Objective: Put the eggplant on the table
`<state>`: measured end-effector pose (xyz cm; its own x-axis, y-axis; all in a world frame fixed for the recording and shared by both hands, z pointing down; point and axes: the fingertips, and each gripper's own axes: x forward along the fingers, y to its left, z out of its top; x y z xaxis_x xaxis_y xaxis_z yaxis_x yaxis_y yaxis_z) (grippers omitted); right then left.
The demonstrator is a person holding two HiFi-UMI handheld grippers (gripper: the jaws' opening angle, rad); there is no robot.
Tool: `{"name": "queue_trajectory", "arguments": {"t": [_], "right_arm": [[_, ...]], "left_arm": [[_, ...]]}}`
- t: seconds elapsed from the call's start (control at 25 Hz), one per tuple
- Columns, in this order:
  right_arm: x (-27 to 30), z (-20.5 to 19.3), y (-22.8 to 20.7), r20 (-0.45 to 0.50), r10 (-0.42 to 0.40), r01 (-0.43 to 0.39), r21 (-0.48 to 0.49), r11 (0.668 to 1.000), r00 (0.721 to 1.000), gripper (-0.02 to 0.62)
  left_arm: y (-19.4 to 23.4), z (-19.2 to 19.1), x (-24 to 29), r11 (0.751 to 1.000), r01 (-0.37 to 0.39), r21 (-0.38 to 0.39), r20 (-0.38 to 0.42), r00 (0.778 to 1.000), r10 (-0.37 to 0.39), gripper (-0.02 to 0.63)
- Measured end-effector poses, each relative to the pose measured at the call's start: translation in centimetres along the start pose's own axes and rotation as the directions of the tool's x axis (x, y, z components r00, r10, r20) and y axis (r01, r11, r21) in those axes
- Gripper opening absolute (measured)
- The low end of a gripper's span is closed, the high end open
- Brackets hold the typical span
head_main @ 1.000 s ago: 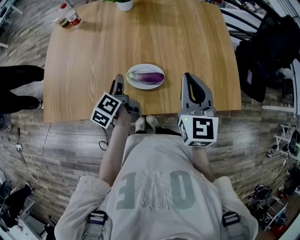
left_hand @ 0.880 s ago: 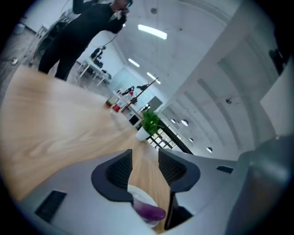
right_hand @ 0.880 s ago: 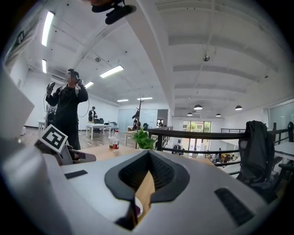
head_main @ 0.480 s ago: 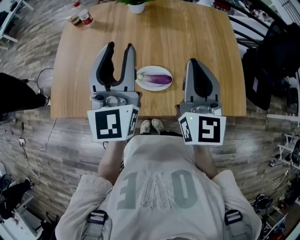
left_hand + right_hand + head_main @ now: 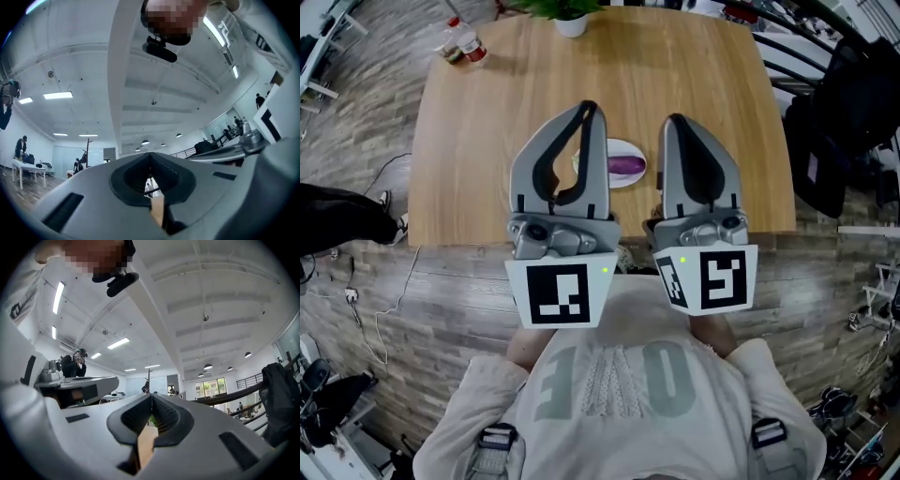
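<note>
Eggplant [image 5: 626,166], purple and whole, lies on a small white plate [image 5: 623,142] near the front edge of the wooden table [image 5: 506,94]. In the head view it sits at about 12 o'clock from the person, showing in the gap between the two raised tools. Nothing touches it, so I judge the task not yet begun: the vegetable has to be taken off the plate and set down on the bare wood, and every part of that is left to do.

The left gripper [image 5: 589,111] is held up over the near table edge. Its jaws have just been closing and now meet tip to tip, with nothing between them. The left gripper view [image 5: 150,155] shows the same: the pads are together, and past them there is only ceiling and a distant room. The right gripper [image 5: 675,122], at 3 o'clock of the left one, also has its jaws pressed together and empty. The right gripper view [image 5: 151,397] looks out at ceiling lights, not at the plate.

A potted plant [image 5: 567,17] stands at 12 o'clock on the far edge, and small bottles [image 5: 461,44] stand at 10 o'clock. Both are well apart from the plate, so there is free wood all around it.

Before any pick-up, one tool would have to open and tip down toward the plate.
</note>
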<state>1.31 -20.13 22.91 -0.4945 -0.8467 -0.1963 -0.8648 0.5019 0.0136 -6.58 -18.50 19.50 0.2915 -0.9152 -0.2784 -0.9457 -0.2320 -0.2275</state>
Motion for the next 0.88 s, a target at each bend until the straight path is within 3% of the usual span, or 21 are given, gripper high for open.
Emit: {"name": "queue_trajectory", "arguments": {"t": [0.24,0.6,0.88], "right_arm": [[-0.2,-0.2,0.2,-0.013,-0.018,0.018,-0.025,1.0,1.0,0.018],[-0.8,0.1,0.4,-0.017,-0.031,0.03,-0.065,0.997,0.999,0.017],[-2.1,0.6,0.2,-0.021,-0.034,0.032,-0.09,0.995,0.999,0.017]], "left_arm": [[-1.6,-1.3,-0.1,0.997,0.053,0.05,-0.04,0.998,-0.051,0.009],[-1.5,-0.9,0.0,0.996,0.067,0.063,-0.018,0.998,-0.066,0.009],[-2.3,-0.4,-0.4,0.997,0.07,0.021,0.002,0.998,-0.07,0.009]]}}
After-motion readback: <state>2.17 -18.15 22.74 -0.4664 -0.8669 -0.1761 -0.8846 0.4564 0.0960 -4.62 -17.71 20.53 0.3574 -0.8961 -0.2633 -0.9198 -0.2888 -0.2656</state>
